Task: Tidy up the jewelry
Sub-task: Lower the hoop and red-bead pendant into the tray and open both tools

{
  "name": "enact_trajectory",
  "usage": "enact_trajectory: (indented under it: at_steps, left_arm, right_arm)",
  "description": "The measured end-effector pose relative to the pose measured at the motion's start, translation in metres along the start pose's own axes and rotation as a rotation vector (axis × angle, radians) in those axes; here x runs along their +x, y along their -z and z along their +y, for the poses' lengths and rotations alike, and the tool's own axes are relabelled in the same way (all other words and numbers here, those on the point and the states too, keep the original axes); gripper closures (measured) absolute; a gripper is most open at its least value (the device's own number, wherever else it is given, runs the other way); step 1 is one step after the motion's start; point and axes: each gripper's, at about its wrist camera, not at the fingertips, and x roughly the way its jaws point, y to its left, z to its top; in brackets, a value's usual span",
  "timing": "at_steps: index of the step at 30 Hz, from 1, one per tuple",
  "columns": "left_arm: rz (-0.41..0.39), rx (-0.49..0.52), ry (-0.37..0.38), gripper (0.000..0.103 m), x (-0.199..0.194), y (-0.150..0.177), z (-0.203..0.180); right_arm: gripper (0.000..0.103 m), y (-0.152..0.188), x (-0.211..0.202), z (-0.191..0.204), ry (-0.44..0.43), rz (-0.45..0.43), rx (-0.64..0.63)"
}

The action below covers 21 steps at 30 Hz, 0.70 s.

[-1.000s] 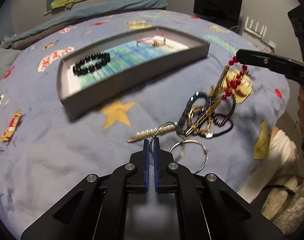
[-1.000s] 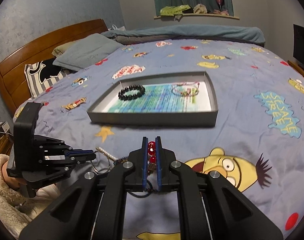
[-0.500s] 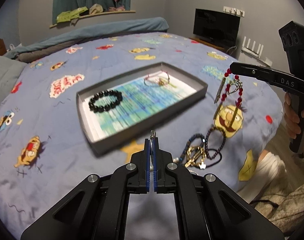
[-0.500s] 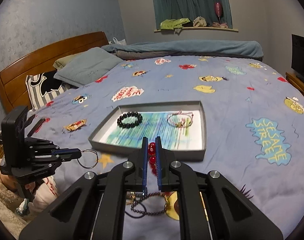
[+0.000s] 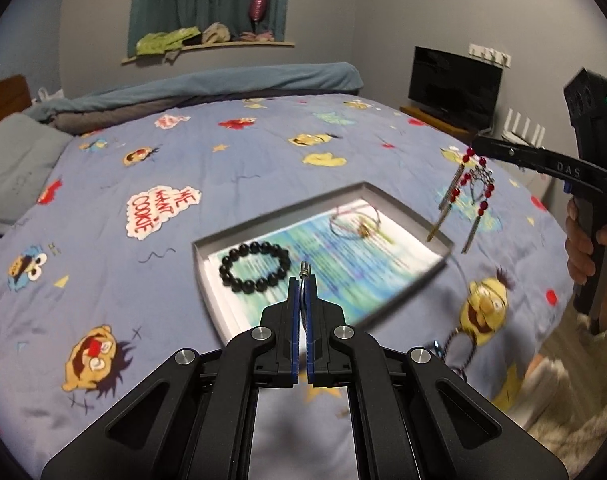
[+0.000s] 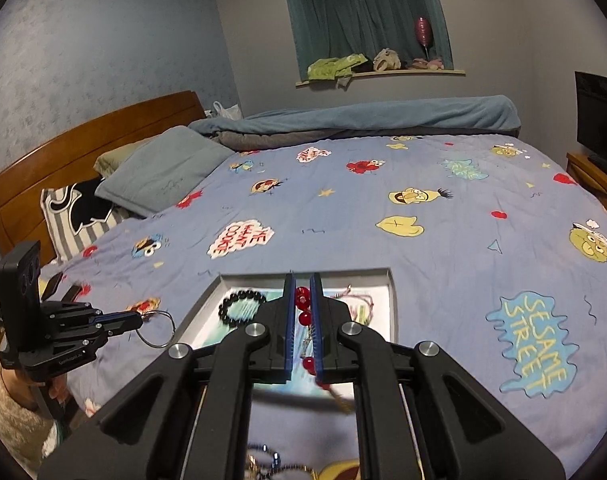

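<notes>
Gripping one red-bead necklace (image 6: 302,307) and one wire ring (image 6: 156,330), two claws flank two-bracelet tray (image 5: 407,207).

Glossy black bead bracelet (image 5: 255,267)

A blue cartoon-print bedspread (image 6: 443,248) covers the bed, with a grey pillow (image 6: 163,168), a wooden headboard (image 6: 83,136) and a black television (image 5: 455,80) nearby.

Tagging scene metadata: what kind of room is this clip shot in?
A bedroom, most likely a home one. The jewelry tray sits on a bed with a cartoon-print bedspread, backed by a wooden headboard and pillows; a TV stands beside it.
</notes>
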Motion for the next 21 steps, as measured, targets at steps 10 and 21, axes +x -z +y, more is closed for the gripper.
enact_trajectory:
  at_steps: [10,21]
  left_arm:
    - [0.066,-0.077,0.029,0.100,0.053,0.000,0.016]
    - [0.161,-0.150,0.055,0.100,0.088,0.026,0.028]
  right_arm:
    - [0.096,0.013,0.053,-0.001,0.016,0.085,0.011]
    - [0.096,0.056,0.078,-0.021,0.062,0.197,0.047]
